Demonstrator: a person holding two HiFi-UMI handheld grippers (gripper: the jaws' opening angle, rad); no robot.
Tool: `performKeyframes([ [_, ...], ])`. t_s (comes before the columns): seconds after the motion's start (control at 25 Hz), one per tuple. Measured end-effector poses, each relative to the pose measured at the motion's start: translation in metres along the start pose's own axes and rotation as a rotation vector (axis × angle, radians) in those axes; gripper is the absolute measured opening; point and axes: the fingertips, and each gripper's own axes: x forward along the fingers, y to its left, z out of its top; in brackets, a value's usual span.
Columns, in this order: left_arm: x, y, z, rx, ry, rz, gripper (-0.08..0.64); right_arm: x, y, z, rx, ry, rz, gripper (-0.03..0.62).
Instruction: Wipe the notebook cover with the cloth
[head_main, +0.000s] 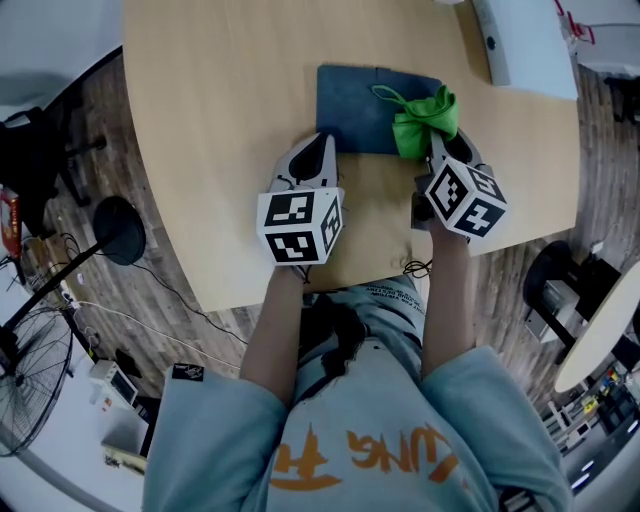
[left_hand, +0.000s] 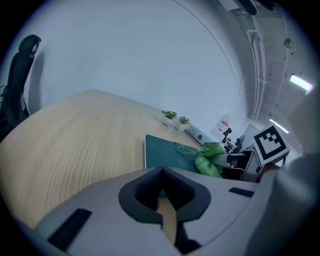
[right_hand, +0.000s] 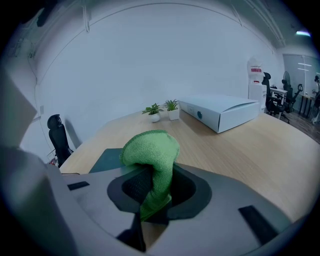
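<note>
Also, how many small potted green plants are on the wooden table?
2. Both stand side by side at the light wooden table's far edge: one small potted green plant on the left, the other just right, nearer the flat white box. None seems hidden.

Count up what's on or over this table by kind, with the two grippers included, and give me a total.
notebook: 1
green cloth, pinched in the right gripper: 1
white box: 1
potted plants: 2
grippers, counting the left gripper, which is shut and holds nothing: 2
Total: 7
</note>
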Motion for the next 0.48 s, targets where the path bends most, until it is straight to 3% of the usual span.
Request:
performKeyframes([
  [0.48,0.003,-0.004,0.004,-0.026,-0.021,-0.014,0.017,-0.011,-0.031,0.007,0.009,-0.003,-0.076,0.072],
])
